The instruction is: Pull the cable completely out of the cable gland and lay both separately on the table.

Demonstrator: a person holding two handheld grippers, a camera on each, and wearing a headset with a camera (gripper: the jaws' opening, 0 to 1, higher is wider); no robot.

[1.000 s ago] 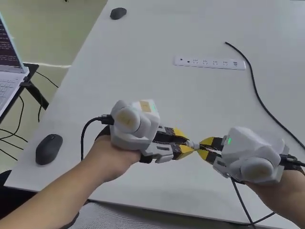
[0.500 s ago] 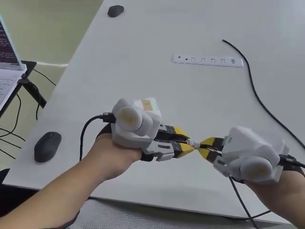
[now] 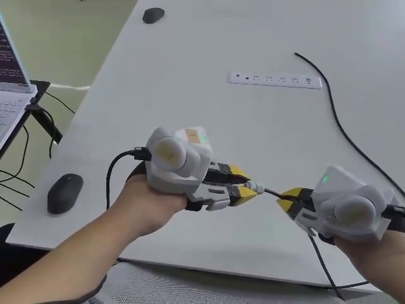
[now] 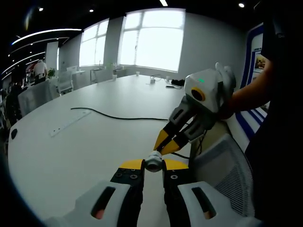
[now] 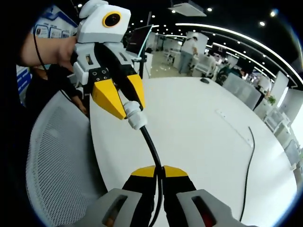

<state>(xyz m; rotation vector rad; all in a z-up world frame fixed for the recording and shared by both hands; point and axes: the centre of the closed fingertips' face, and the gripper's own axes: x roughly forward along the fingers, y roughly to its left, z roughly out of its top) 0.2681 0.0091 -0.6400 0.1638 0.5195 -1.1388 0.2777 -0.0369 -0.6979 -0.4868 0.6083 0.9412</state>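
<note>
Left tongs (image 3: pixel 249 190): clamped together on the white cable gland (image 3: pixel 254 187), at lower centre of the head view, with a hand wrapped round the body behind them.
Right tongs (image 3: pixel 288 196): closed on the black cable (image 3: pixel 271 191), at lower right of the head view; in the right gripper view the cable runs down between the yellow tips.
Where the work is: gland and cable are held in the air over the near edge of the desk (image 3: pixel 209 114), between the two tongs, touching nothing else.
Done so far: each part is gripped by its own tongs, and a short bare stretch of cable shows between gland and right tongs, so the pull looks under way.
Left to do: the cable's end sits inside the gland, so it is not yet out; I judge the task at most half done, with drawing it free and laying both pieces apart on the desk to come.
Count, task things: one gland, one cable, two tongs.
Count, other things: one power strip (image 3: pixel 274 80) upper right; one long black cord (image 3: pixel 342 130) at right; two mice, one (image 3: pixel 64 193) lower left, one (image 3: pixel 152 14) at top; one laptop (image 3: pixel 7 88) at left edge.
</note>
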